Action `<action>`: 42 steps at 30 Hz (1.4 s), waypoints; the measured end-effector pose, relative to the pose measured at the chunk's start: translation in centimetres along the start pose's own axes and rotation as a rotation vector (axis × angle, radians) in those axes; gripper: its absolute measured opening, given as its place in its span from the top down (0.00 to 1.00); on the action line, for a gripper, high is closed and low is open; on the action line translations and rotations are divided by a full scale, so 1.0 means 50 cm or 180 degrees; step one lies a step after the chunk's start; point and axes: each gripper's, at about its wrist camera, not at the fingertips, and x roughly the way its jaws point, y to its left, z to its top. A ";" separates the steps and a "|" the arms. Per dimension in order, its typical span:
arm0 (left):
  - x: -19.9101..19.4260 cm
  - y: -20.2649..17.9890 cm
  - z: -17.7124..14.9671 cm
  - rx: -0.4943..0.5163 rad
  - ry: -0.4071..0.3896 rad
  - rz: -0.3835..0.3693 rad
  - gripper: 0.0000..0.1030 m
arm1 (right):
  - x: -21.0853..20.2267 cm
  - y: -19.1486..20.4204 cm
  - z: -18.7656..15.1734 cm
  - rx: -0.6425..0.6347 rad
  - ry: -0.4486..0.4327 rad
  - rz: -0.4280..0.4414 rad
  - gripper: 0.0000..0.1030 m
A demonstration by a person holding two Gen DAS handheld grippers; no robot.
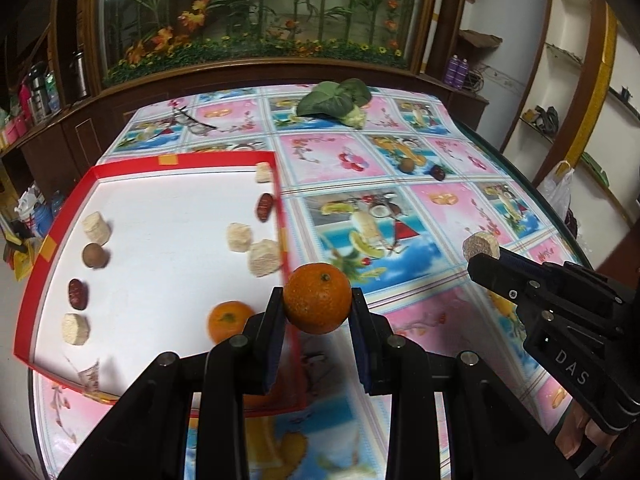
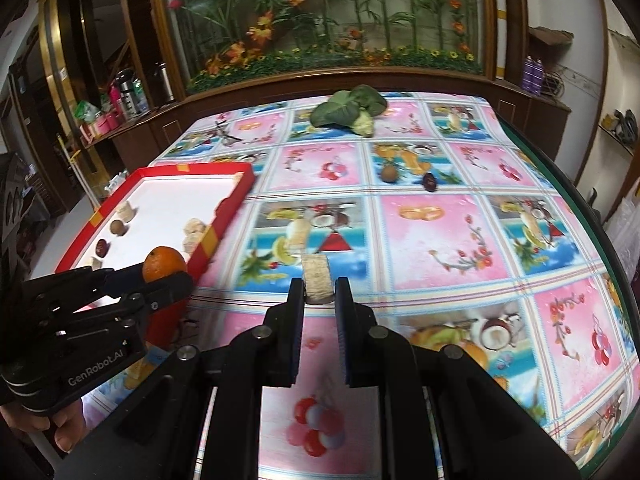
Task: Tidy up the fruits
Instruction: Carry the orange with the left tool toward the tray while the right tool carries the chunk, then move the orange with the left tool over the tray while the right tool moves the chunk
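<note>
Left hand-held gripper is clamped on an orange, pads pressing both sides. The fruit is lifted off the surface, right over the near right edge of the red tray. Right wrist view shows the same orange at the tray's near corner, sticking out of the left jaws.

Right hand-held gripper is clenched on a pale cylindrical chunk, held between the fingertips above the patterned table, to the right of the tray and apart from it. Left wrist view shows that chunk at the tip of the right gripper.

Inside the white-floored tray:
- second orange near the front, just left of the held one
- several pale chunks: one at the far right corner, two close together by the right wall, one at left, one front left
- brown round fruit and dark red date on the left side
- another date by the right wall

Still on the table outside the tray: a small brown round fruit and a dark date, near each other mid-table. Leafy green vegetable sits at the far edge.

Part of a person's hand shows under the left gripper's body.
</note>
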 end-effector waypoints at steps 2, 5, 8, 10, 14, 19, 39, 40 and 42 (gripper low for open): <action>0.000 0.017 0.000 -0.0045 0.0001 0.0033 0.71 | 0.006 0.017 0.005 -0.0043 0.0007 0.0039 0.84; -0.001 0.039 -0.001 -0.0100 0.0002 0.0075 0.71 | 0.014 0.039 0.011 -0.0099 0.0012 0.0086 0.84; -0.003 0.059 0.002 -0.0154 -0.0007 0.0117 0.71 | 0.022 0.060 0.017 -0.0154 0.0021 0.0132 0.84; -0.004 0.073 0.005 -0.0184 -0.0021 0.0151 0.71 | 0.026 0.074 0.023 -0.0197 0.0024 0.0165 0.84; -0.007 0.102 0.007 -0.0248 -0.0039 0.0224 0.71 | 0.037 0.107 0.038 -0.0275 0.0013 0.0240 0.84; -0.005 0.159 0.006 -0.0391 -0.0018 0.0361 0.71 | 0.053 0.140 0.053 -0.0339 -0.0004 0.0333 0.84; 0.023 0.276 0.031 -0.0601 0.0028 0.0658 0.71 | 0.163 0.242 0.113 -0.0523 0.0124 0.0577 0.84; 0.025 0.279 0.031 -0.0605 0.0035 0.0662 0.71 | 0.166 0.243 0.115 -0.0526 0.0131 0.0578 0.84; 0.028 0.285 0.033 -0.0618 0.0045 0.0659 0.71 | 0.176 0.248 0.121 -0.0541 0.0148 0.0576 0.84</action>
